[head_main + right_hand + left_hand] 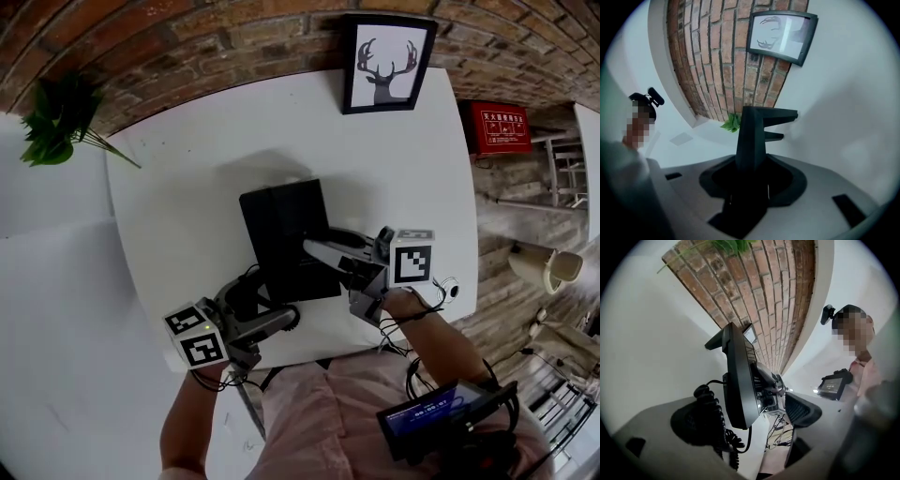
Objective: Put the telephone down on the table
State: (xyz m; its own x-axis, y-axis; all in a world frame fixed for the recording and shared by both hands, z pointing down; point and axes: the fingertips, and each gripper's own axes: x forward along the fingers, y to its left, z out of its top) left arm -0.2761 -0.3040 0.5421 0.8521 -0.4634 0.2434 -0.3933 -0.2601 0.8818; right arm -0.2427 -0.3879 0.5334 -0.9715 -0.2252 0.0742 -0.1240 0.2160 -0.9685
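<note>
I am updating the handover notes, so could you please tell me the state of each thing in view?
telephone, held by one edge over the table
right gripper, shut on the telephone
left gripper, open, jaws wide apart
cord, coiled, hanging from the telephone
picture frame, upright against the brick wall

- A red-brown brick wall point(187, 37) is running along behind the far edge of a white desk with rounded corners point(187, 169).
- A black-framed picture of an antlered deer's head point(386, 63) is showing against the bricks at the middle of the desk's far edge.
- A green leafy plant sprig point(56, 117) is reaching in just beyond the desk's far left corner.
- A plain white surface point(47, 281) is filling the space to the left of the desk.
- A red box with pale lettering point(500, 127) is sitting against the bricks to the right, near a white metal frame point(567, 169).
- Even light is falling across the desk top, throwing only soft grey shadows.
</note>
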